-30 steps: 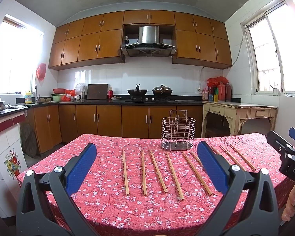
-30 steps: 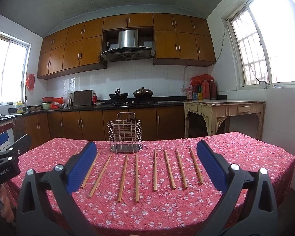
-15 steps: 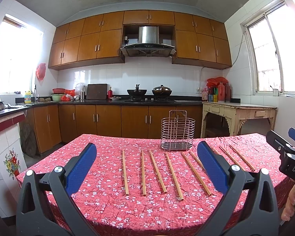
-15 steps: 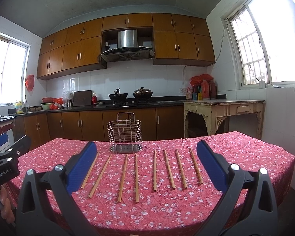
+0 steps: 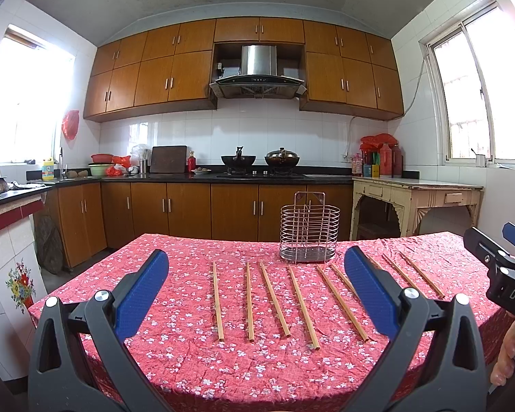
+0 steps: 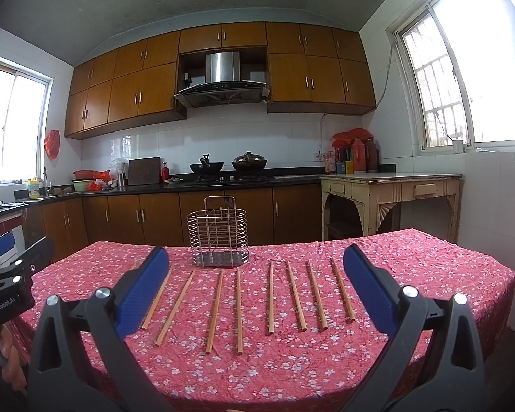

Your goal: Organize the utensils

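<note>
on the red floral tablecloth (image 5: 175, 343) | eight chopsticks (image 6: 270, 298) lie untouched before empty wire holder (image 6: 218, 237) | left gripper (image 5: 257, 292), right gripper (image 6: 255, 290) both still wide, empty | nothing moved, sorting not started

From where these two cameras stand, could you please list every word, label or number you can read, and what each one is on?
"GenRobot.AI": on the body of the left gripper, at the left edge of the right wrist view.
"DAS": on the body of the right gripper, cut off by the frame edge in the left wrist view.
Labels on the yellow bottle and the red containers on the counter: too small to read.
</note>
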Demonstrator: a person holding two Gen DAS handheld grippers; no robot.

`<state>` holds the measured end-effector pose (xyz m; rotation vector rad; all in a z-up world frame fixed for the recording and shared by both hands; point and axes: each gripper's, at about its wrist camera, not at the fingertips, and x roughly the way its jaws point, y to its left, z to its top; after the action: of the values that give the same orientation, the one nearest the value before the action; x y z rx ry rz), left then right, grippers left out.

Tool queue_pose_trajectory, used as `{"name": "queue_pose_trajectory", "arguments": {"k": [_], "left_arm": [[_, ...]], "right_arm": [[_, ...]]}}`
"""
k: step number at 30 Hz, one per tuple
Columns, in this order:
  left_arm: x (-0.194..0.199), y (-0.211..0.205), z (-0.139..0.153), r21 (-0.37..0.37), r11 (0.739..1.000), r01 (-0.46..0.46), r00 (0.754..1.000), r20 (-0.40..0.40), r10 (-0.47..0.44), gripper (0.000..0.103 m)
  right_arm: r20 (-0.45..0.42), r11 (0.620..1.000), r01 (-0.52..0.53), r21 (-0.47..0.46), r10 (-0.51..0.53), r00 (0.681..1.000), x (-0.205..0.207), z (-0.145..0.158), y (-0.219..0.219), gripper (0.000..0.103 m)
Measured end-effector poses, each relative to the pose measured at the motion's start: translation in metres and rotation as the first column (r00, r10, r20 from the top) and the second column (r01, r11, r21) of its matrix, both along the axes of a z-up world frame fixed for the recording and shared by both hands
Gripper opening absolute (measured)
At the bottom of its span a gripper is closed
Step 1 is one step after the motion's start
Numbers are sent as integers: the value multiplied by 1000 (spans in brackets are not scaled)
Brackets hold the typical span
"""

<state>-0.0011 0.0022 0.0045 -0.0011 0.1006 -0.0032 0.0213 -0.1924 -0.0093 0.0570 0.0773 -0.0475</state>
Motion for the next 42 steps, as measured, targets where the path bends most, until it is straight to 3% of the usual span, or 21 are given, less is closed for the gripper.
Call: {"name": "queue_pose_trajectory", "arguments": {"k": [32,36,42], "left_arm": [[2,-1,-2,-7,1000,-3,1000,-2,3,101],[10,3,-6,-19,999,-32,999,-29,32,101],[33,17,-17,-59,996,-74,990,-122,66,101]], "right_arm": [[5,1000,9,4,-9,1000,1,2,-4,99],[-30,999,41,33,-40,999,12,-2,-18,99],[-153,988,119,95,-104,983,46,-21,-59,99]]}}
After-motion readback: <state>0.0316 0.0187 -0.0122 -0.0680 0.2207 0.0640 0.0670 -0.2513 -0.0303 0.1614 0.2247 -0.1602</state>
